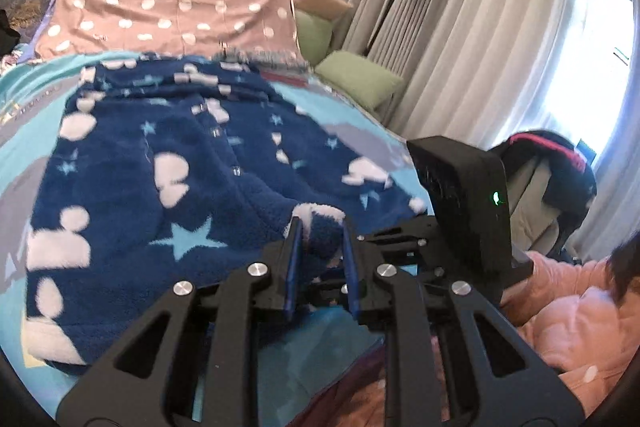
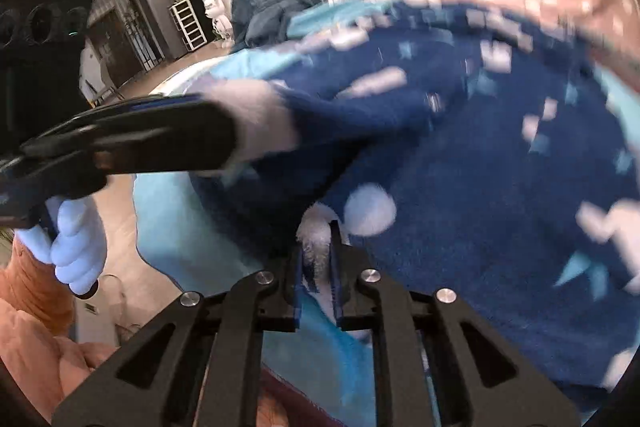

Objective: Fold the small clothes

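A: Near end first. Our left gripper (image 1: 320, 227) is clamped on a bunched edge of the navy fleece garment (image 1: 160, 155), white trim poking up between the blue pads (image 1: 294, 251).

B: Right side the same?

A: Yes. Our right gripper (image 2: 326, 239) is closed on a white fluffy edge of the same garment (image 2: 480, 167), jaws nearly together with the fleece pinched between them. In the right wrist view we also see the left gripper (image 2: 224, 139) from the side, holding a white cuff off the surface. A hand in a light blue glove (image 2: 76, 247) grips its handle, orange sleeve (image 2: 28, 283) below it.

B: Where is the garment lying?

A: Spread on a light blue bedsheet (image 1: 24, 147), star and cloud print up, with press studs down the middle. The near edge is lifted at both grips; the rest lies flat, somewhat rumpled.

B: Behind it?

A: A pink dotted cloth (image 1: 172, 11) at the far end of the bed and green cushions (image 1: 360, 79) to the right. Beyond those we have grey curtains (image 1: 460, 27) and a bright window. The right wrist view is motion-blurred, so we cannot read fine detail there.
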Available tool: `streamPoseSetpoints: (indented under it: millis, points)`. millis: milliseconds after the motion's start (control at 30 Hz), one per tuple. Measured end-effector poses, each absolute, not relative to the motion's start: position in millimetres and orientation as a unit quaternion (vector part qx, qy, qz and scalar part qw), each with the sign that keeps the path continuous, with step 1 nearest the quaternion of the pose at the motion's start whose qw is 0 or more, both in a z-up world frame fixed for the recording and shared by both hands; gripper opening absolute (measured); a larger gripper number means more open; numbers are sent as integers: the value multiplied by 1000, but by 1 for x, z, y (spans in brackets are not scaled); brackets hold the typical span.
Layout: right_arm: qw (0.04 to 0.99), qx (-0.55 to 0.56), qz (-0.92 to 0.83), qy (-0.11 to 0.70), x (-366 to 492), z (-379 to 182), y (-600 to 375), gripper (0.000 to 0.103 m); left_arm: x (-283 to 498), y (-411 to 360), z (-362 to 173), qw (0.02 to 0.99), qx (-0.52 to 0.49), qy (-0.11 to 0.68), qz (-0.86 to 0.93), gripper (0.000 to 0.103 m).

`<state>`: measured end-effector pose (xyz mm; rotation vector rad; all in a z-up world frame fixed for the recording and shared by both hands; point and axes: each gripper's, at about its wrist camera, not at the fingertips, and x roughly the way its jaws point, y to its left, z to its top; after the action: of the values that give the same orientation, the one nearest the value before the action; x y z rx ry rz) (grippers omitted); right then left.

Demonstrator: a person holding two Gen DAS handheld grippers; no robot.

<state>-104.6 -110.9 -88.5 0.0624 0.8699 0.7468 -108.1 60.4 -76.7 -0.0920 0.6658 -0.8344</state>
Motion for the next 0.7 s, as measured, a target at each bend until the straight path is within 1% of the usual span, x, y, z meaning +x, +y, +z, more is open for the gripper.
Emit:
streamPoseSetpoints:
  millis: [33, 67, 100, 133, 167, 200, 300, 367, 400, 433, 467, 500, 567, 700]
  points:
    - [836, 46, 362, 410, -107, -87, -118, 18, -108, 58, -81, 857, -40, 322, -400, 20]
    - [833, 55, 368, 410, -109, -84, -125, 23, -109, 55, -85, 853, -33, 330, -403, 21]
    - [830, 64, 373, 409, -111, -81, -131, 28, -109, 52, -90, 849, -25, 339, -405, 26]
    - [833, 67, 370, 407, -115, -77, -141, 29, -109, 49, -95, 844, -18, 348, -408, 31]
    - [838, 64, 359, 405, -117, -73, -148, 30, -109, 44, -101, 840, -7, 359, -407, 33]
    - [846, 61, 343, 403, -120, -70, -158, 30, -110, 40, -106, 838, 3, 366, -405, 37]
    - [871, 88, 292, 386, -131, -57, -197, 30, -116, 42, -110, 841, 17, 370, -395, 41]
    - [887, 125, 253, 365, -138, -46, -229, 34, -119, 57, -98, 857, 8, 359, -370, 47]
    - [893, 142, 236, 357, -137, -42, -242, 38, -121, 68, -88, 873, 5, 343, -347, 57]
    - [898, 166, 215, 347, -139, -40, -260, 45, -123, 81, -79, 889, 0, 326, -321, 68]
    - [899, 182, 201, 343, -140, -39, -271, 48, -123, 101, -69, 908, -12, 307, -285, 71]
    - [900, 198, 185, 342, -138, -40, -283, 50, -123, 120, -63, 919, -27, 296, -257, 71]
    - [894, 231, 144, 355, -133, -52, -306, 50, -118, 161, -59, 934, -61, 295, -194, 72]
    - [863, 306, 134, 380, -131, -78, -330, 50, -110, 224, -80, 927, -137, 326, -125, 72]
